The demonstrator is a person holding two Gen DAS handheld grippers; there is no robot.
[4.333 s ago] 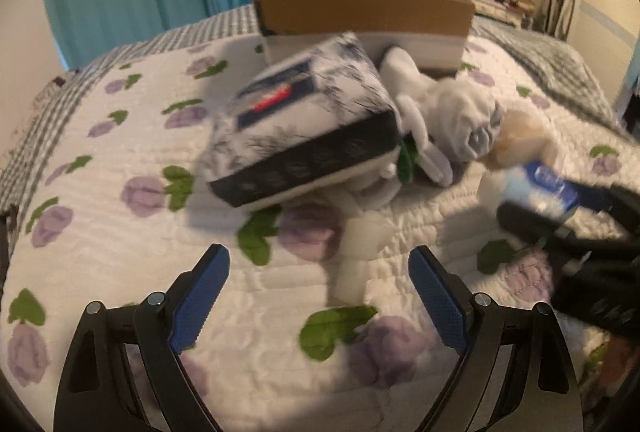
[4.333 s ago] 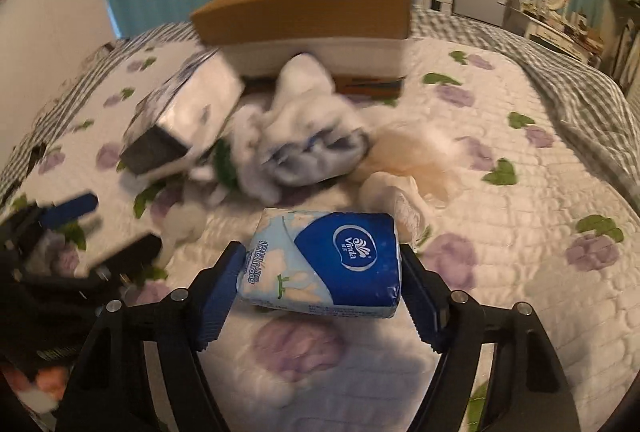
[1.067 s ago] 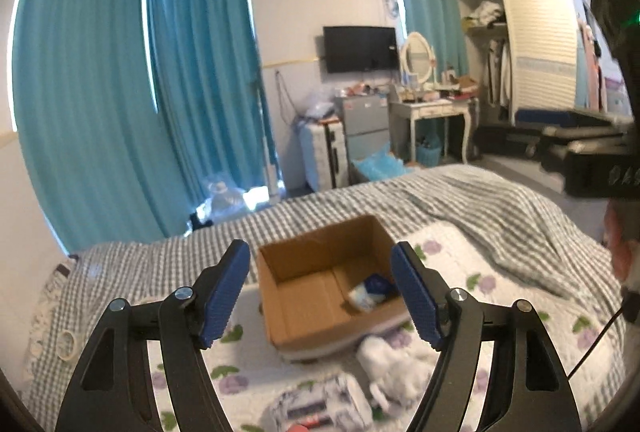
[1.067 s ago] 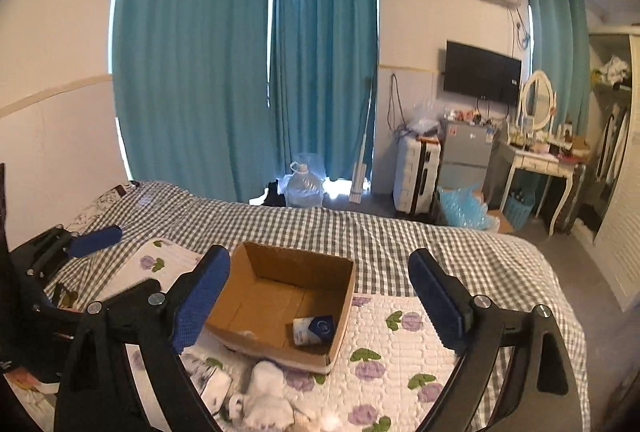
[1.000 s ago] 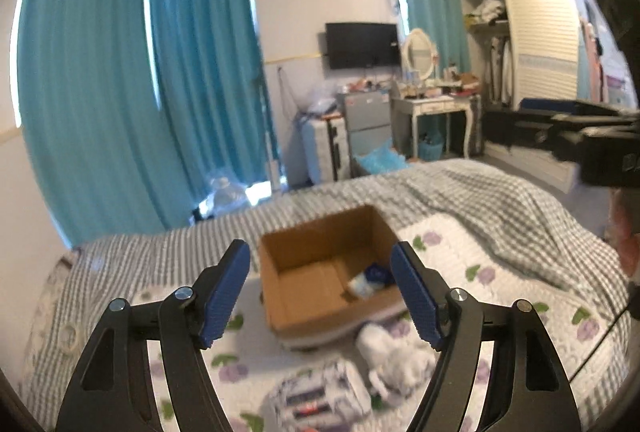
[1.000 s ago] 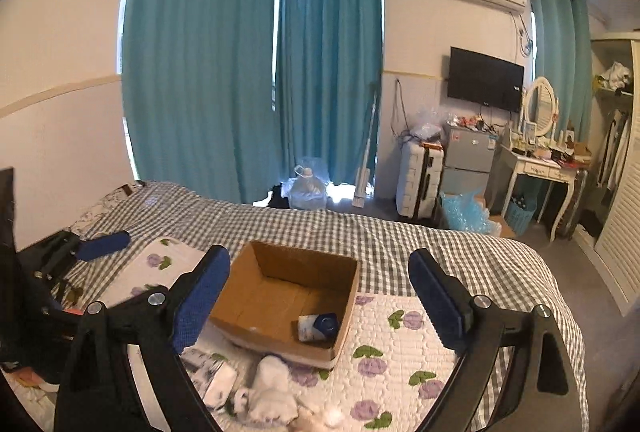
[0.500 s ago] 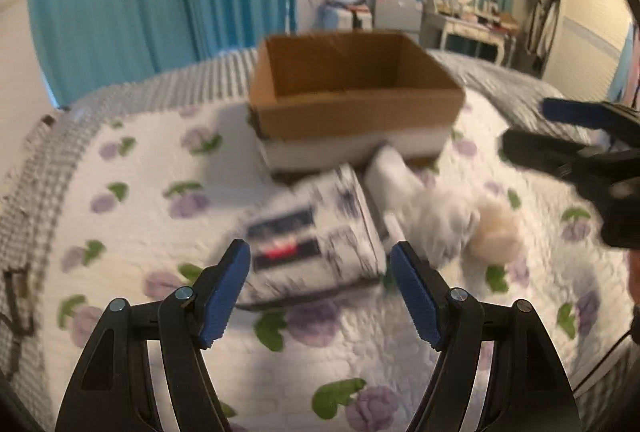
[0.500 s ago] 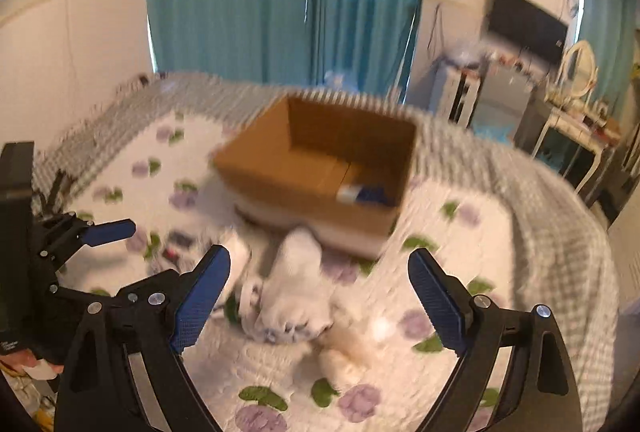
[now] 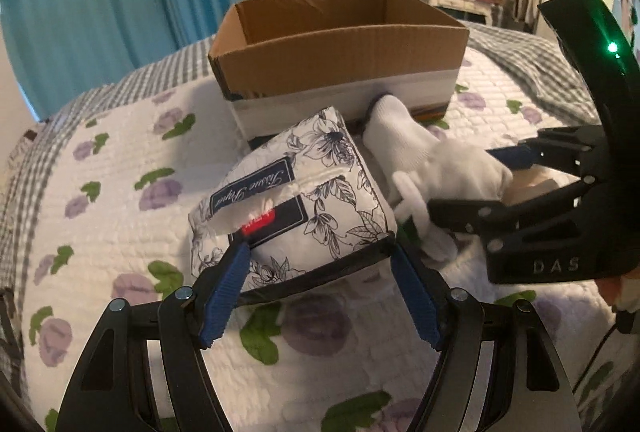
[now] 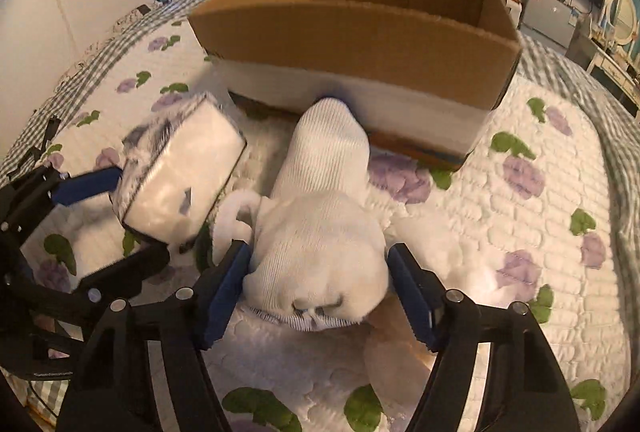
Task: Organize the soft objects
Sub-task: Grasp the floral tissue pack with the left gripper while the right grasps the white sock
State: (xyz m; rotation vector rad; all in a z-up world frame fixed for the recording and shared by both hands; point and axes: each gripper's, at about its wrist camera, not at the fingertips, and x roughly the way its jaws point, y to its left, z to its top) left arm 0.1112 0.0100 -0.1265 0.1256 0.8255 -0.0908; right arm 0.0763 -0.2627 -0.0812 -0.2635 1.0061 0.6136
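1. We are holding the left gripper (image 9: 318,290) with its jaws spread wide around the near end of the floral tissue pack (image 9: 292,208); the blue pads (image 9: 224,292) are sitting at its two lower corners, and we cannot quite tell whether they are pressing in or only touching.
2. We are holding the right gripper (image 10: 318,292) with its jaws also well apart, bracketing the white glove bundle (image 10: 320,232); the left pad is lying against the fabric, while the right pad is just beside it.
3. The tissue pack is lying tilted on the flowered quilt (image 9: 100,192), just left of the glove bundle, whose cuff is reaching back to touch the box wall.
4. A pale fluffy thing (image 10: 472,272) is sitting to the right of the bundle, too blurred for us to name.
5. Behind both, the open cardboard box (image 10: 360,32) is standing on the quilt; from these low views we are not seeing its floor.
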